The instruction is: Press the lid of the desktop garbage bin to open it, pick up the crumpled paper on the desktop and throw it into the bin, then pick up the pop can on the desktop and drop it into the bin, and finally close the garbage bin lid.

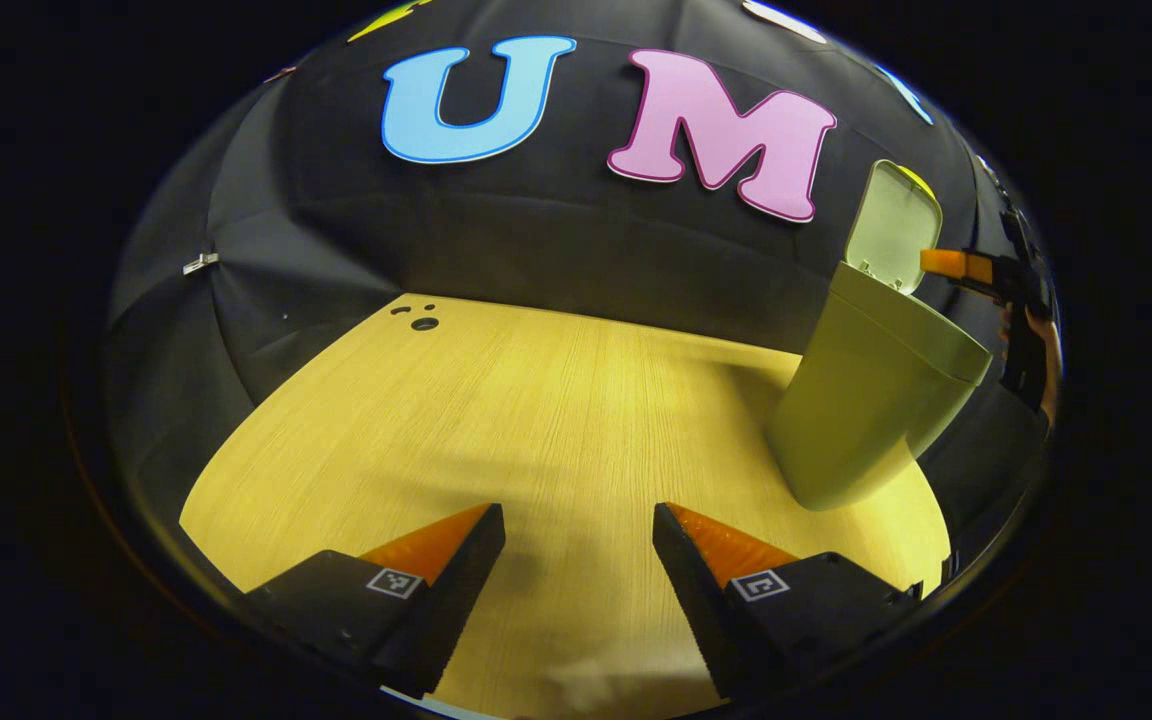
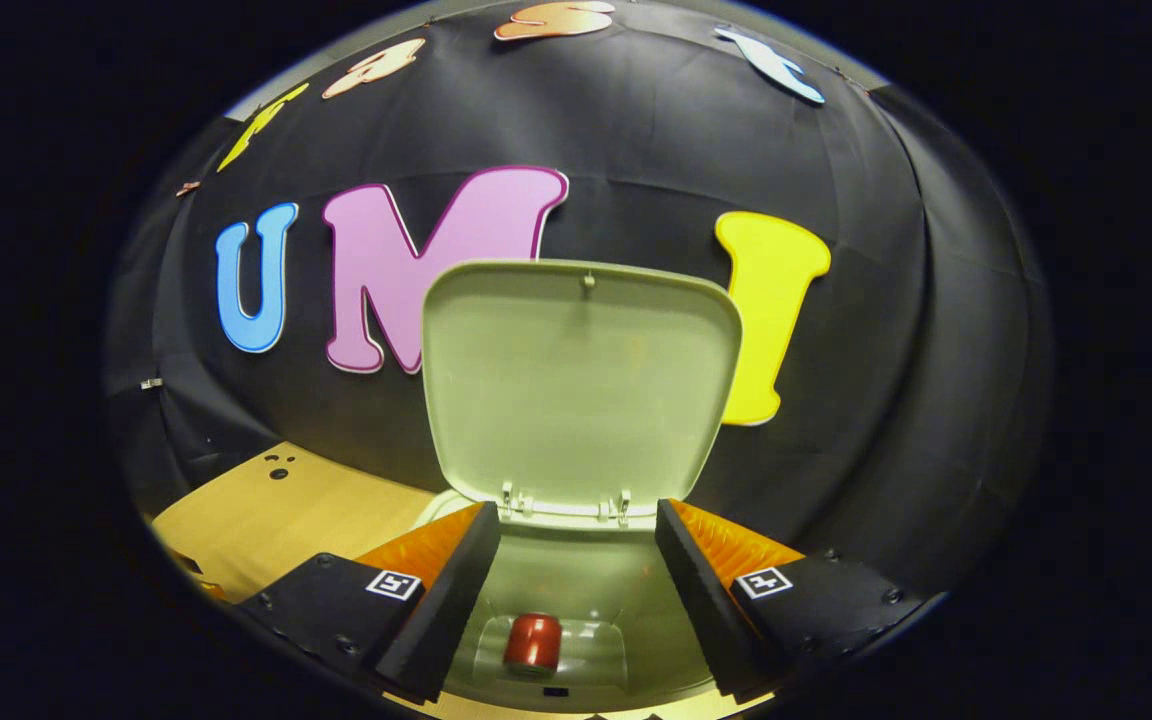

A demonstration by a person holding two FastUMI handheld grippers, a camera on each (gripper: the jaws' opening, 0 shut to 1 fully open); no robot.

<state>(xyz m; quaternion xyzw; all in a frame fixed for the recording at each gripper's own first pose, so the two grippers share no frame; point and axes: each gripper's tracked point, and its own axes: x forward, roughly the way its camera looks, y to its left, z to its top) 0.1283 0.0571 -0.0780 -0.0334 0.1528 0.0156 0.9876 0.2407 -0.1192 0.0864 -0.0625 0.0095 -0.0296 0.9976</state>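
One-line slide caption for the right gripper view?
Open right gripper above pale green plastic bin, lid up, red pop can inside.

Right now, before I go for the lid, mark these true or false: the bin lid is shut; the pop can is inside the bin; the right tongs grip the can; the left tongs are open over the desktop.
1. The bin lid is shut. False: it stands open, tilted up from its hinge.
2. The pop can is inside the bin. True.
3. The right tongs grip the can. False: they are open above the bin, holding nothing.
4. The left tongs are open over the desktop. True.
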